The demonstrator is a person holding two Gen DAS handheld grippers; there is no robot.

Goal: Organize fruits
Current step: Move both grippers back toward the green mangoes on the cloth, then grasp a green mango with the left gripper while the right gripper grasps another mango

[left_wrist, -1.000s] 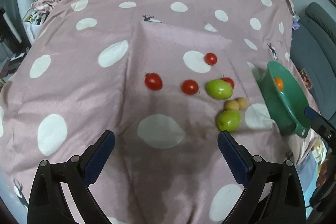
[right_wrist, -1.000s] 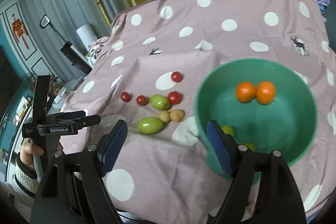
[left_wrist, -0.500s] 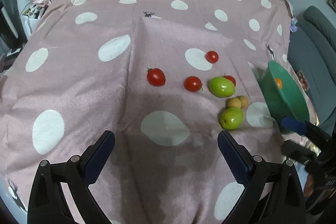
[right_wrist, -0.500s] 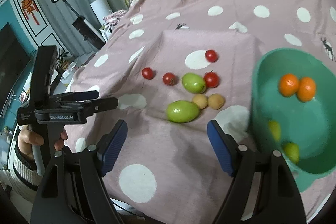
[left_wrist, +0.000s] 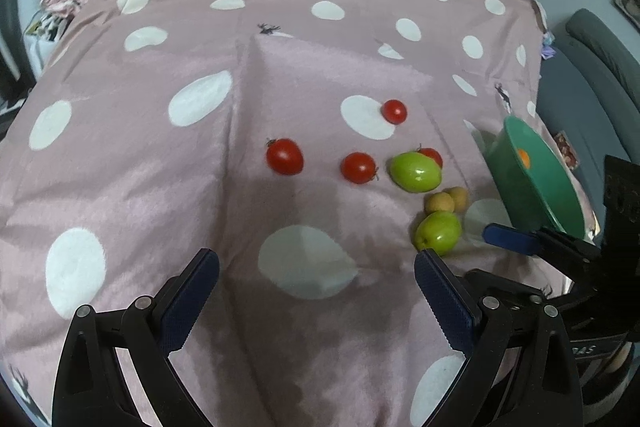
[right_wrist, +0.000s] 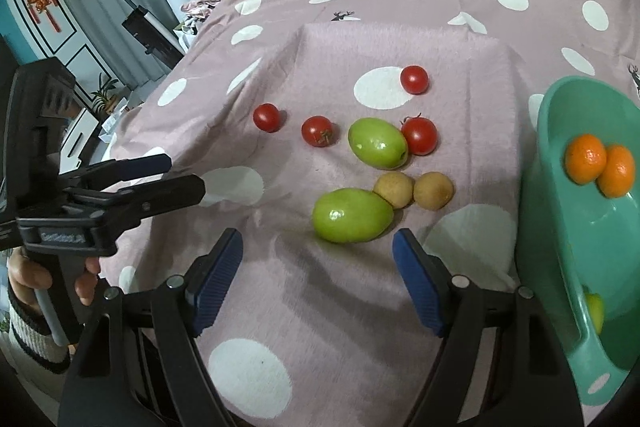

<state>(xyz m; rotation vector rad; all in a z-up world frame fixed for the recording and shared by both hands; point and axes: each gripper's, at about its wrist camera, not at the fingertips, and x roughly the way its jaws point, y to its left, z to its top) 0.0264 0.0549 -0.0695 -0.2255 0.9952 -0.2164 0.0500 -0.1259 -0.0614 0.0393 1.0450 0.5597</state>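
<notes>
On the pink cloth with white dots (right_wrist: pixel 472 131), the nearer oval green fruit (right_wrist: pixel 352 215) lies just ahead of the right gripper (right_wrist: pixel 318 275), whose jaws are wide apart and empty. The left gripper (left_wrist: pixel 316 291) is also wide and empty. The teal plastic bowl (right_wrist: pixel 560 227) holds two oranges (right_wrist: pixel 600 165).

On my left tongs (right_wrist: pixel 160 173), at the left edge of the right wrist view, small white lettering reads roughly "GenRobot.AI", blurred; nothing else is legible.
</notes>
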